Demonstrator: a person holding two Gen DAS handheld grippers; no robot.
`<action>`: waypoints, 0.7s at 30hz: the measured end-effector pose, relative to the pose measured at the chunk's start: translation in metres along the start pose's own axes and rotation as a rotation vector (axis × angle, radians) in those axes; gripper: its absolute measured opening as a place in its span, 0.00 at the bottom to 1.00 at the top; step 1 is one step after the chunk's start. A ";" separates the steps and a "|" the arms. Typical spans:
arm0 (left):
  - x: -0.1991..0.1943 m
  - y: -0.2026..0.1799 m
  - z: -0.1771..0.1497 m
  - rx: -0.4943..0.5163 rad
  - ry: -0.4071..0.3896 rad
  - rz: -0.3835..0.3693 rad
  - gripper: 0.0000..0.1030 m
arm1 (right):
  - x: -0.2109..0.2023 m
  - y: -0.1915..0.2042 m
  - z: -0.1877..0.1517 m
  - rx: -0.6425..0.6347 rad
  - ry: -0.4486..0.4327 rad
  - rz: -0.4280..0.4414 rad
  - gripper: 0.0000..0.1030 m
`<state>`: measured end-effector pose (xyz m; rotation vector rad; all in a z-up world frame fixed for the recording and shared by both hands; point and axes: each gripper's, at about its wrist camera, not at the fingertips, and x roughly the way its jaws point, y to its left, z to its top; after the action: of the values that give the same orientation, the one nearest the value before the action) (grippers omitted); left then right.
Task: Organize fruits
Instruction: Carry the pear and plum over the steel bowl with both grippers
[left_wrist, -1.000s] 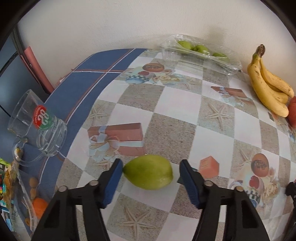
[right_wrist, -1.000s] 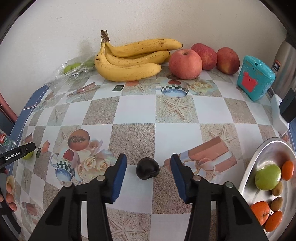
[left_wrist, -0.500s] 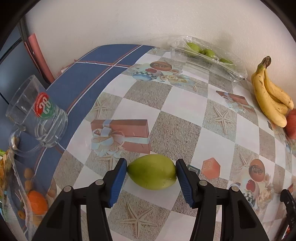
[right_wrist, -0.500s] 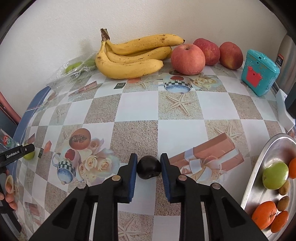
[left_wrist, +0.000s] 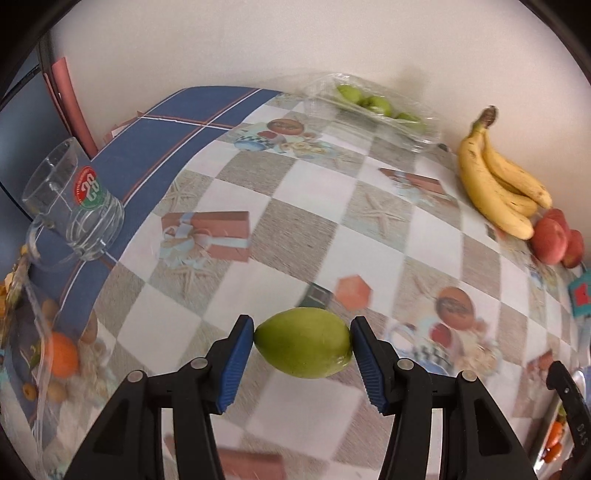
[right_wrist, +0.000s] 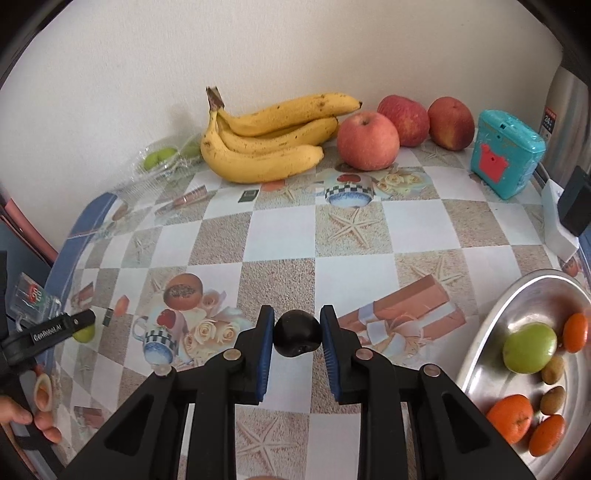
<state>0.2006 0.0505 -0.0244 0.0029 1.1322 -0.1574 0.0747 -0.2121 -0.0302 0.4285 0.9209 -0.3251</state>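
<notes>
Left gripper (left_wrist: 303, 349): fingers clamp smooth green oval fruit (left_wrist: 303, 348) end-to-end, may squirt out. Right gripper (right_wrist: 297, 334): fingers pinch small dark round plum (right_wrist: 296, 333), bruising risk.

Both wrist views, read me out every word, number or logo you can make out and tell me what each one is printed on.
"28": round red and green badge on the glass mug.
"GenRobot.AI": white lettering on the left gripper's black body, seen in the right wrist view.
"DAS": partial white lettering on a black part at the left wrist view's right edge.
"24": on the steel pot's sticker; its remaining print is too small.
Teal box: red sign, no legible text.
</notes>
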 end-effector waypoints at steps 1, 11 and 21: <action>-0.005 -0.003 -0.003 0.001 0.000 -0.006 0.56 | -0.005 0.000 -0.001 0.002 -0.002 0.003 0.25; -0.056 -0.034 -0.041 0.000 -0.032 -0.044 0.56 | -0.046 -0.006 -0.015 0.025 0.000 0.012 0.25; -0.079 -0.060 -0.077 0.022 -0.036 -0.078 0.56 | -0.079 -0.016 -0.046 -0.003 0.017 -0.025 0.25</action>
<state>0.0914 0.0072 0.0185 -0.0248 1.0955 -0.2383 -0.0090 -0.1973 0.0069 0.4177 0.9438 -0.3435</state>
